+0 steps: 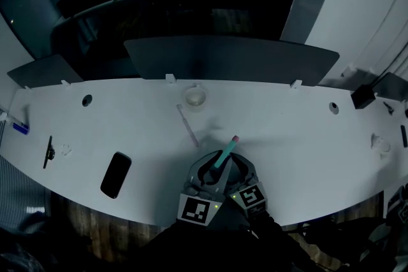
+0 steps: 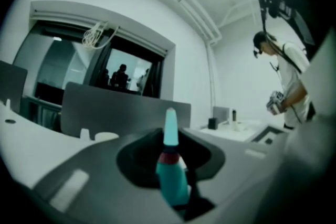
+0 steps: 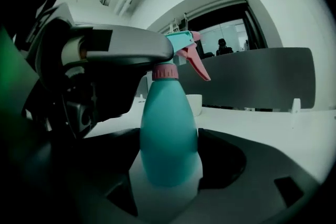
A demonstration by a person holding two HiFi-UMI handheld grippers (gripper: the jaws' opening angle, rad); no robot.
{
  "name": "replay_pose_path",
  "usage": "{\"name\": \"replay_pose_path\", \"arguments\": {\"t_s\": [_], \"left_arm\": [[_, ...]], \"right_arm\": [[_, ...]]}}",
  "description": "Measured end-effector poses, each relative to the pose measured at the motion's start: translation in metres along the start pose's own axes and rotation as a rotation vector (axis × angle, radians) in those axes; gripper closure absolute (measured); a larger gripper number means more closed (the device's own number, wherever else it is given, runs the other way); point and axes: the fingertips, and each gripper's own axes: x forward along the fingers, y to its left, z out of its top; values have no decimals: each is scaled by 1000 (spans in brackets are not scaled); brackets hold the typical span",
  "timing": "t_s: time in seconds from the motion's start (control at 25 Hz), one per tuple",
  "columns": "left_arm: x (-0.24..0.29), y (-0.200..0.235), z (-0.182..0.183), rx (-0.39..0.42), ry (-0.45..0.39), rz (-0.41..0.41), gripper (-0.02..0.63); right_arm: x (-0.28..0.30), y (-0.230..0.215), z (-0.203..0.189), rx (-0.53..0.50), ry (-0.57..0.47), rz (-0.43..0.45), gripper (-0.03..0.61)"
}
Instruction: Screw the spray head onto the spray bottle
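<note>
A teal spray bottle [image 3: 169,134] stands upright between the jaws of my right gripper [image 3: 169,165], whose inner faces lie against both its sides. Its teal spray head [image 3: 181,39], with pink collar and pink trigger, sits on the neck. My left gripper [image 3: 121,50] reaches in from the left and is shut on that head. In the left gripper view the spray head [image 2: 170,165] fills the narrow gap between the jaws. In the head view both grippers meet at the table's front edge, left gripper [image 1: 210,167] and right gripper [image 1: 239,167], with the spray head [image 1: 224,154] poking up between them.
On the white table [image 1: 287,130] lie a black phone [image 1: 116,174], a thin clear tube [image 1: 188,126], a white cup [image 1: 195,97] and a black pen-like tool [image 1: 48,151]. A grey partition [image 1: 229,57] stands behind. A person [image 2: 286,81] stands at a far desk.
</note>
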Motion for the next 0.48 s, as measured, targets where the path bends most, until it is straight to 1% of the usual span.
{"name": "replay_pose_path", "arguments": {"t_s": [0.04,0.08,0.16,0.2,0.28,0.4,0.44,0.48], "left_arm": [[-1,-3,0,13,6,-51,523],[-2,-7,1,35,12,-121,523],[-7,-15,1,93,35,-292,523],[-11,-19,0,110,56,-376,523],[-18,-26,-2,105,108,-518,523],[-28,-37,-7,95,167,-691,523],[-31,-39,-9,94,182,-735,523],[-33,-40,-11,91,193,-763,523]], "right_arm": [[-2,1,-1,-11,-1,51,224],[-4,2,-4,-35,6,119,224],[-9,6,-12,-112,36,290,225],[-12,10,-14,-153,56,382,225],[-18,18,-18,-222,106,565,225],[-29,28,-24,-292,200,835,224],[-31,31,-26,-303,226,909,224],[-33,34,-27,-306,246,965,224]]}}
